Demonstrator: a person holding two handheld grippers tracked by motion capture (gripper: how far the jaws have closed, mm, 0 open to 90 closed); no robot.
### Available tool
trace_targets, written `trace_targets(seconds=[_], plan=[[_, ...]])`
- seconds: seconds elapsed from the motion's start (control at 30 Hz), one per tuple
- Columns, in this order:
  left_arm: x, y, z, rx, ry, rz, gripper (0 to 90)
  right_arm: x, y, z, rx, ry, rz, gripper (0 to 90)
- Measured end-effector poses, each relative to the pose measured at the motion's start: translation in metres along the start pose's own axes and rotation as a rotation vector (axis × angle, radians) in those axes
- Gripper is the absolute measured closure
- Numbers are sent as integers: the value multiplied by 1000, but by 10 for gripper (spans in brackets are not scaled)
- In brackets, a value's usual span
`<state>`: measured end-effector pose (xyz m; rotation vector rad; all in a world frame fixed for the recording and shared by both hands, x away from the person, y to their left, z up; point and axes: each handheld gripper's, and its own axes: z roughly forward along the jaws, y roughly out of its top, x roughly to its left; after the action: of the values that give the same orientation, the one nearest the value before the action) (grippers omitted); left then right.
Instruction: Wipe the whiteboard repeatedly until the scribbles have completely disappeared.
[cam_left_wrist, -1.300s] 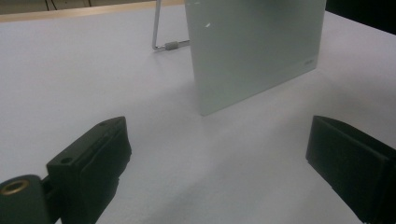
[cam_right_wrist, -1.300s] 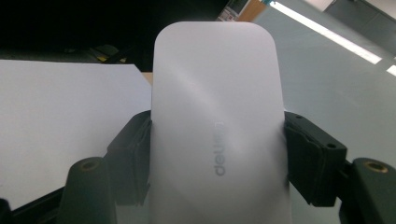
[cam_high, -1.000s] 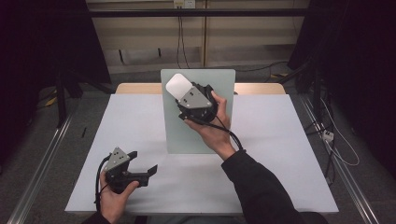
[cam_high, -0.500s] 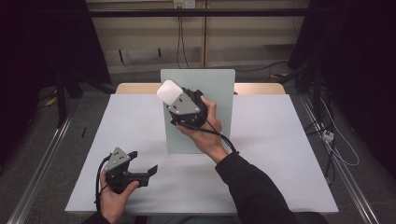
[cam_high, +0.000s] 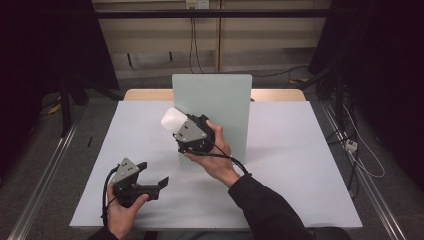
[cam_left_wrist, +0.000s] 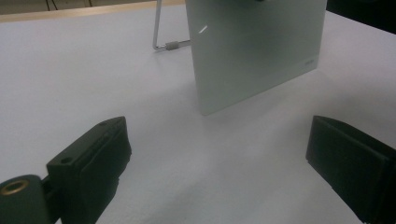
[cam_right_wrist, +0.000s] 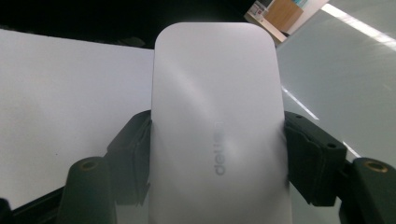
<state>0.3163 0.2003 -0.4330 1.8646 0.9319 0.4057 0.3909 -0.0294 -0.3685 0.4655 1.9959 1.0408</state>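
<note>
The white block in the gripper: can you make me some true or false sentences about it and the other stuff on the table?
1. The right gripper has its fingers pressed on both sides of a white block. True.
2. The left gripper is holding a red ball. False: its fingers are spread apart with nothing between them.
3. A pale green board stands upright on the white table. True.
4. The white block lies flat on the table. False: it is held up above the table, near the left edge of the board.
5. The board has a metal prop behind it. True.
</note>
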Motion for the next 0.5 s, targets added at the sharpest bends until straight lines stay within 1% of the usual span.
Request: trace_targets(seconds=[0.07,0.27,0.5], plan=[[0,0,0,-4,3,-1,61,-6,0,-3,-4,-9,3,315],[-1,0,1,-5,1,-1,61,-27,2,-14,-17,-65,26,314],[-1,0,0,-2,0,0,61,-56,13,-23,-28,-138,37,315]])
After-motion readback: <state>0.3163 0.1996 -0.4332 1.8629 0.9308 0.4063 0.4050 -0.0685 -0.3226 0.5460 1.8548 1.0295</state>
